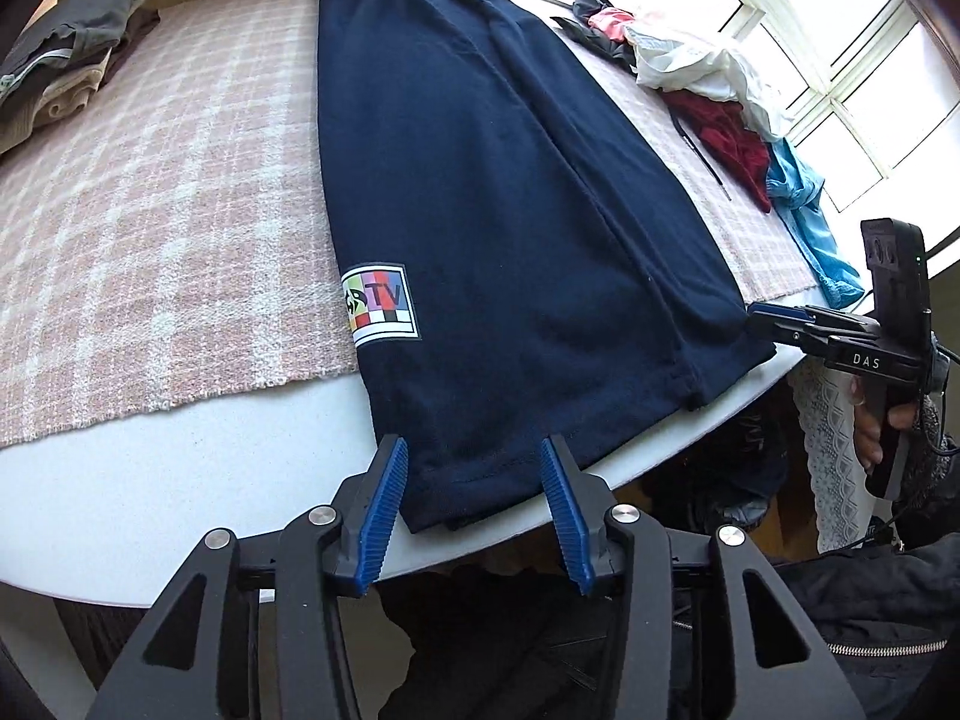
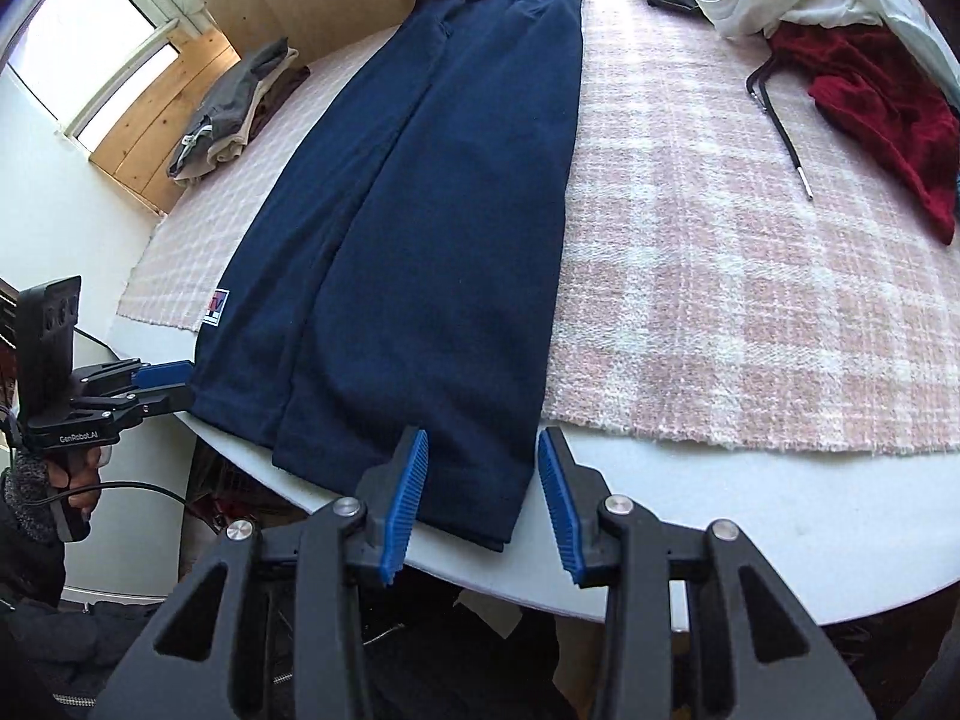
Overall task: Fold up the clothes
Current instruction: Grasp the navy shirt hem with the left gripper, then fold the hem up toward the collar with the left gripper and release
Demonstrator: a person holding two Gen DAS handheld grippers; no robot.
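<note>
Straddling the near hem of the navy garment [image 1: 480, 210], your left gripper [image 1: 474, 510] has its jaws apart with the cloth's near-left corner between the blue pads, not pinched. Your right gripper [image 2: 483, 498] does the same at the near-right corner: jaws apart, hem edge lying between them, pads clear of the fabric.

The garment lies in one long strip, sides already folded inward, running from the near edge of the white table [image 1: 180, 468] to the far side across the pink plaid mat [image 2: 750, 300]. That placement, I judge, sets you up to lift both near corners together and carry them toward the far end.

Counted: two grippers, one navy garment with one colour patch [image 1: 379, 306], one stack of folded clothes [image 2: 234, 114] far left, and one unfolded heap [image 1: 714, 90] far right holding a white, a red and a light blue piece at least.
</note>
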